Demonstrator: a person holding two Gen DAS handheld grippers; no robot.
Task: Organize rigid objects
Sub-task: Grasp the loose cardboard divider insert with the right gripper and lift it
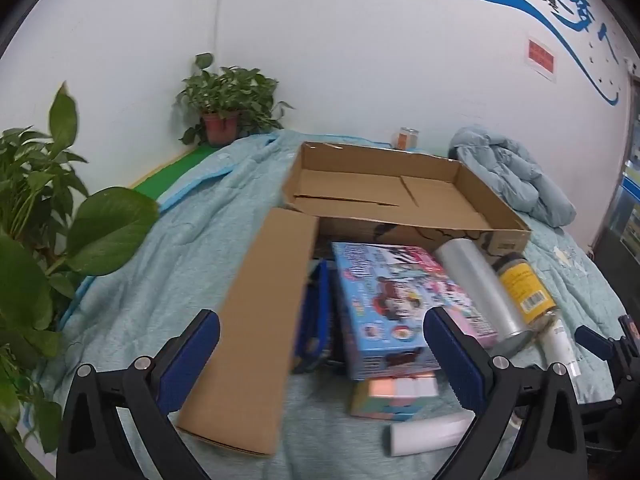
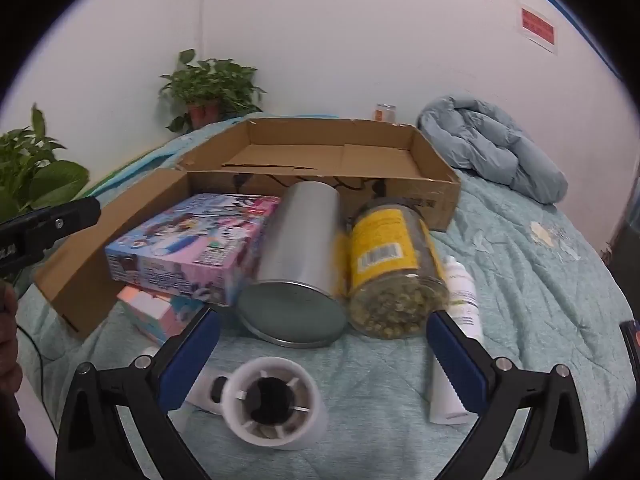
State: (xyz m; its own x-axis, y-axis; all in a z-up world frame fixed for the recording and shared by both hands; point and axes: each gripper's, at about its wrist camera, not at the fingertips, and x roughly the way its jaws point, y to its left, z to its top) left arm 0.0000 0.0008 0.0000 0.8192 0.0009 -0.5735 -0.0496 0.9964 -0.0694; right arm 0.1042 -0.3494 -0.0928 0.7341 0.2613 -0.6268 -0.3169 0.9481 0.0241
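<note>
While both my grippers, left (image 1: 322,344) and right (image 2: 323,350), gaped wide and empty, the silver can (image 2: 298,264) and yellow-labelled jar (image 2: 394,268) lay before the cardboard box (image 2: 436,196).

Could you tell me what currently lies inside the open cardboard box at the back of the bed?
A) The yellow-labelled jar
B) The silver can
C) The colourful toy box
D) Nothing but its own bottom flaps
D: the cardboard box shows only bare bottom flaps, while the silver can, the yellow-labelled jar and the colourful toy box lie on the bedspread in front of it.
</note>
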